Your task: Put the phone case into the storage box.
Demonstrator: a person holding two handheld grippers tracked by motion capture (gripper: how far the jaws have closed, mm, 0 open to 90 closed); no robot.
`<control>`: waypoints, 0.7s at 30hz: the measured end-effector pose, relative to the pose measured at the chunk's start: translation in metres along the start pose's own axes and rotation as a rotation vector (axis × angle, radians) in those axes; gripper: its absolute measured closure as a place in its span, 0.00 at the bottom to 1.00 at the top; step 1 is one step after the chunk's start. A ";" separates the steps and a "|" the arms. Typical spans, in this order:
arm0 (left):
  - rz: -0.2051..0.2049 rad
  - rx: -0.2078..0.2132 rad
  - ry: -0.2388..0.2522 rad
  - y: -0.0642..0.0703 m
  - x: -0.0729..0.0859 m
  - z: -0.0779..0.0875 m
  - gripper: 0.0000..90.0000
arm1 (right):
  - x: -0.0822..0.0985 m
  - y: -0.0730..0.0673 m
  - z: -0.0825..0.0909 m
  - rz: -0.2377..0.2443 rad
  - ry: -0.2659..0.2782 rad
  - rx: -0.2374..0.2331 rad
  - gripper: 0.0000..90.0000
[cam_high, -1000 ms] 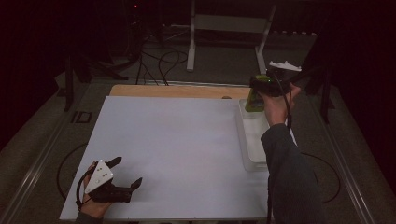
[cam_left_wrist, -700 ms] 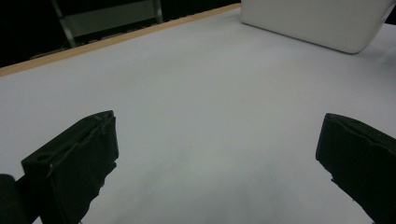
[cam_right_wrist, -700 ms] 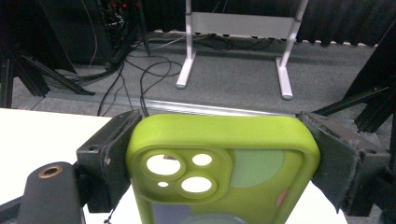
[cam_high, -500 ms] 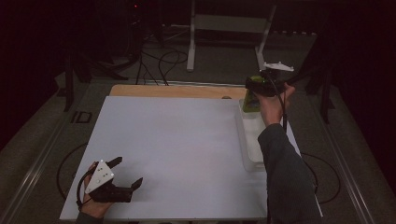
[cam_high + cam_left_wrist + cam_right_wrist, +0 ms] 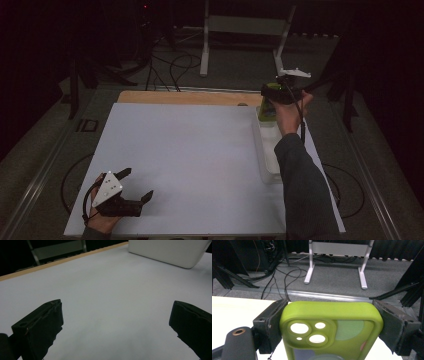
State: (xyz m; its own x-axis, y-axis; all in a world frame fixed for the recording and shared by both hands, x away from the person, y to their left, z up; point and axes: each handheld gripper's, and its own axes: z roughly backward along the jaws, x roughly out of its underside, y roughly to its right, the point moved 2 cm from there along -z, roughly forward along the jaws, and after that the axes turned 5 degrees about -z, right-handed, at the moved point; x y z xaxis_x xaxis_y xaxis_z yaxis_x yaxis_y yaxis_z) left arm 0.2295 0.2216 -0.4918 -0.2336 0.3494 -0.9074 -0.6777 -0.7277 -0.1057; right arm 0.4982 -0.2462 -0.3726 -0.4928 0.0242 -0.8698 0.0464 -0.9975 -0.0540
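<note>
A lime-green phone case (image 5: 332,330) with three camera cut-outs is clamped between the two black jaws of my right gripper (image 5: 329,325). In the high view that gripper (image 5: 272,95) holds the phone case (image 5: 267,111) up over the far end of a white bin (image 5: 267,150) at the table's right side. My left gripper (image 5: 135,186) rests on the white table surface (image 5: 200,150) near the front left corner. Its jaws stand wide apart with nothing between them, as the left gripper view (image 5: 115,327) also shows.
The white bin (image 5: 170,251) appears at the top right of the left gripper view. A wooden strip (image 5: 190,97) runs along the table's far edge. Beyond it lie cables (image 5: 172,60) and a white stand (image 5: 245,30) on the dark floor.
My right gripper has lifted the phone case a little and carried it leftward, away from the person. The left gripper has stayed put.
</note>
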 end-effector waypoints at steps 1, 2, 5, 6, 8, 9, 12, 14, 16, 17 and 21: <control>0.001 0.000 0.000 0.000 0.000 0.000 0.00 | 0.000 0.000 -0.001 -0.001 -0.001 0.000 0.18; 0.001 -0.001 0.000 0.000 0.000 0.000 0.00 | 0.000 0.001 -0.002 0.000 0.000 0.001 0.18; 0.001 -0.001 0.000 0.000 0.000 0.000 0.00 | 0.001 0.001 -0.004 -0.003 -0.005 0.002 0.18; 0.001 -0.001 0.000 0.000 0.000 0.000 0.00 | 0.002 0.001 -0.004 -0.008 -0.007 0.002 0.18; 0.001 -0.002 0.000 0.000 0.000 0.000 0.00 | 0.003 0.001 -0.006 -0.010 -0.009 0.001 0.18; 0.000 -0.002 -0.001 0.000 0.000 0.000 0.00 | 0.004 0.001 -0.006 -0.012 -0.011 0.000 0.18; 0.001 0.000 -0.004 0.001 0.000 0.000 0.00 | 0.006 0.001 -0.008 -0.011 -0.017 0.000 0.18; 0.000 0.001 -0.005 0.001 0.000 -0.001 0.00 | 0.007 0.002 -0.008 -0.014 -0.018 0.000 0.18; 0.004 0.002 0.000 0.001 0.000 0.000 0.00 | 0.008 0.003 -0.009 -0.016 -0.020 0.002 0.18; 0.005 0.002 0.001 0.001 0.001 0.000 0.00 | 0.008 0.004 -0.010 -0.017 -0.022 0.004 0.18; 0.002 0.004 -0.001 0.001 0.001 0.000 0.00 | 0.011 0.005 -0.012 -0.020 -0.030 0.007 0.18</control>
State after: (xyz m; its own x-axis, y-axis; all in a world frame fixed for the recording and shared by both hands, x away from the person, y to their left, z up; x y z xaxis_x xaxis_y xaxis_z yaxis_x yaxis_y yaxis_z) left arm 0.2289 0.2208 -0.4929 -0.2356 0.3485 -0.9072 -0.6803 -0.7258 -0.1021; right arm 0.5037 -0.2496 -0.3887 -0.5190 0.0420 -0.8538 0.0303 -0.9973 -0.0674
